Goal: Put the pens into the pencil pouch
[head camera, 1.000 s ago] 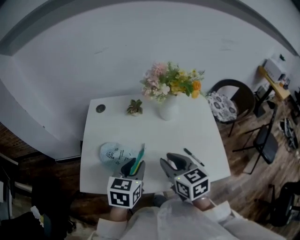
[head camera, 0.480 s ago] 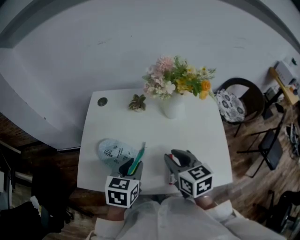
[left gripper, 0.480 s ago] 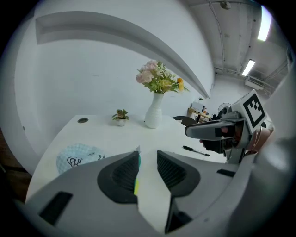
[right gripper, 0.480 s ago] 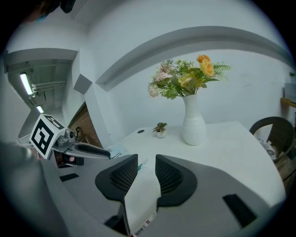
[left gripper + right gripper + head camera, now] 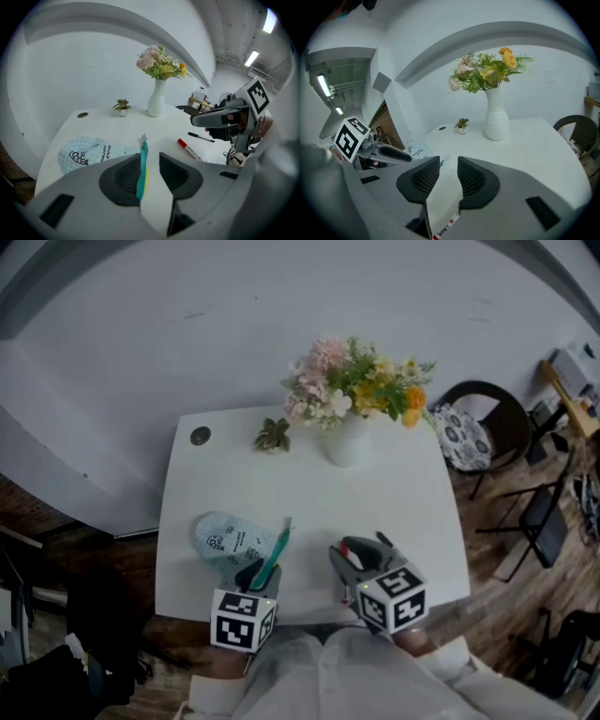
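Note:
A light-blue pencil pouch lies flat at the table's front left. My left gripper hovers just right of it and holds a teal pen along its left jaw. The pen's tip reaches the pouch's right end. My right gripper stands to the right with its jaws a little apart and nothing between them. A red-capped marker lies on the table under it. A black pen lies farther right.
A white vase of flowers and a tiny potted plant stand at the back of the white table. A dark round grommet sits at its back left corner. Chairs stand to the right.
The head view has shifted a little. Both grippers keep their places at the front edge. The right gripper now hides most of the black pen in the head view.

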